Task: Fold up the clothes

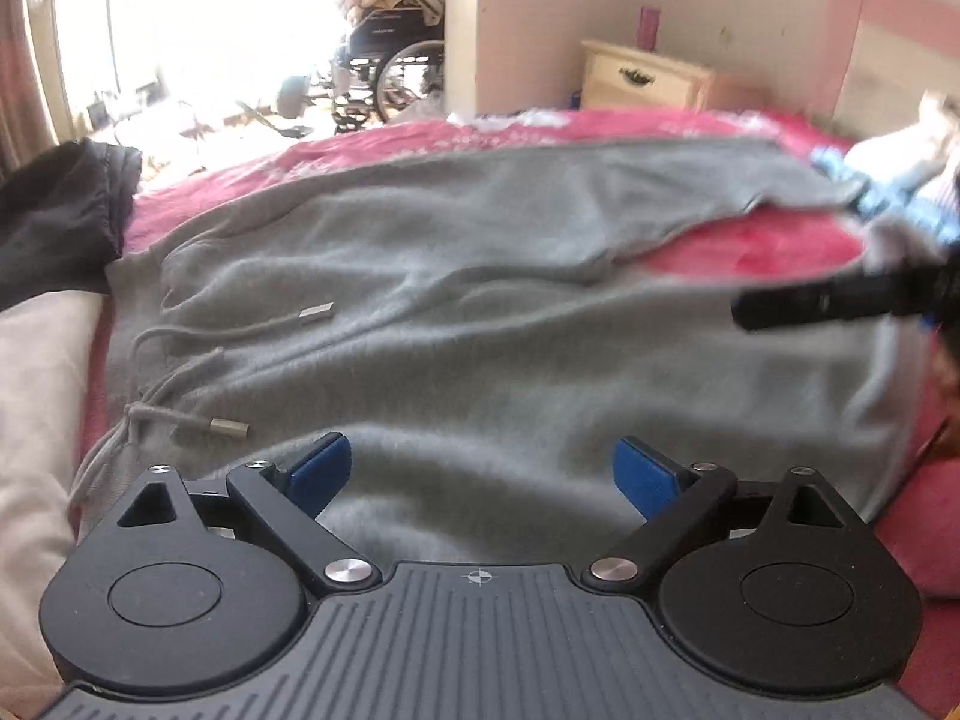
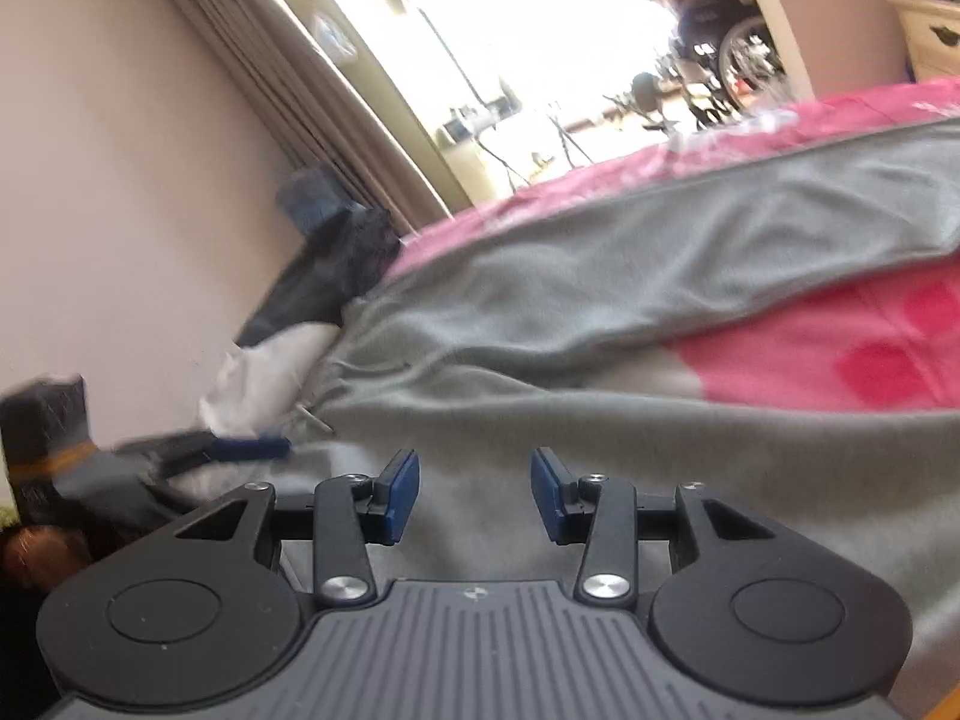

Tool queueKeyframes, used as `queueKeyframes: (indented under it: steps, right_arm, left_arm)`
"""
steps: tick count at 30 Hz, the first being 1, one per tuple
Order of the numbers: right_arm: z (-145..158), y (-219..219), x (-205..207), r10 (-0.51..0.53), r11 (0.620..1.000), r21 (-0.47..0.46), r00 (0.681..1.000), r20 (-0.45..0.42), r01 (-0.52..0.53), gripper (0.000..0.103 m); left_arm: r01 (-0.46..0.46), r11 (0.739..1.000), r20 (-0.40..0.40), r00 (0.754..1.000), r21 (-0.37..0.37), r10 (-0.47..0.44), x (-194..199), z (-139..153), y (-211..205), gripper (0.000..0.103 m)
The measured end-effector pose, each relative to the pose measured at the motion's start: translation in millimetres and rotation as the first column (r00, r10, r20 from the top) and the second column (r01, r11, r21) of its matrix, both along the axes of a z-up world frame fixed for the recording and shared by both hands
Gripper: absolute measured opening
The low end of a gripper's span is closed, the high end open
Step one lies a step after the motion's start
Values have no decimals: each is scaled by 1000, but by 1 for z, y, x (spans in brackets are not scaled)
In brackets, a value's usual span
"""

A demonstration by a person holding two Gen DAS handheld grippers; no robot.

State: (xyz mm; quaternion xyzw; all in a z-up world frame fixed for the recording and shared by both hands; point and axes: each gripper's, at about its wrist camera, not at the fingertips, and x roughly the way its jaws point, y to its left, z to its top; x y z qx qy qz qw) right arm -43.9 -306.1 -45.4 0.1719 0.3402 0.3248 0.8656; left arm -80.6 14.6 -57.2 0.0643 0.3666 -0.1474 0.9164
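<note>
A big pink blanket point(image 1: 780, 246) covers the bed. Grey sweatpants point(image 1: 480, 312) lie flat on it, both legs spread out. The left gripper point(image 1: 483, 471) hangs just over the pants, its blue fingers point(image 1: 318, 468) wide apart and empty. The right gripper point(image 2: 474, 489) is half open over the grey cloth, holding nothing.

Right claw point(image 2: 474, 495) part-open, nothing btwn pads, over grey sweatpants point(image 2: 600, 420) spread on pink bedspread point(image 2: 840, 348).
</note>
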Motion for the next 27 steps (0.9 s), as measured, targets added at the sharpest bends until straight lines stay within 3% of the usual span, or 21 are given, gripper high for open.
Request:
queueKeyframes:
  steps: [1,3,6,10,13,21,24,27]
  right_arm:
    - [-3,7,1,18,1000,-5,1000,9,-18,44]
    - [-4,23,3,73,997,-41,997,12,-72,44]
    - [2,32,4,124,991,-40,992,-31,-125,44]
    - [4,23,10,64,992,119,991,-119,-50,49]
    - [-2,29,18,34,986,168,987,-158,-7,52]
    - [-33,63,23,98,988,135,984,-146,-78,52]
    - [-37,61,20,79,985,167,982,-174,-49,52]
    - [-44,51,15,13,973,228,971,-238,43,52]
  left_arm:
    - [-11,1000,1,1000,25,11,-1,-6,-2,95]
    - [-18,1000,-26,1000,-7,18,1,-5,2,95]
    - [-42,998,-4,999,-47,42,3,6,10,96]
    - [-44,996,0,999,-79,44,15,9,9,99]
    - [-56,996,-25,998,-67,54,20,-2,4,99]
    - [-53,998,2,999,-43,53,14,-9,1,100]
    - [-88,993,-54,995,-78,84,15,-15,9,100]
    - [-111,989,-93,990,-96,102,11,-21,15,100]
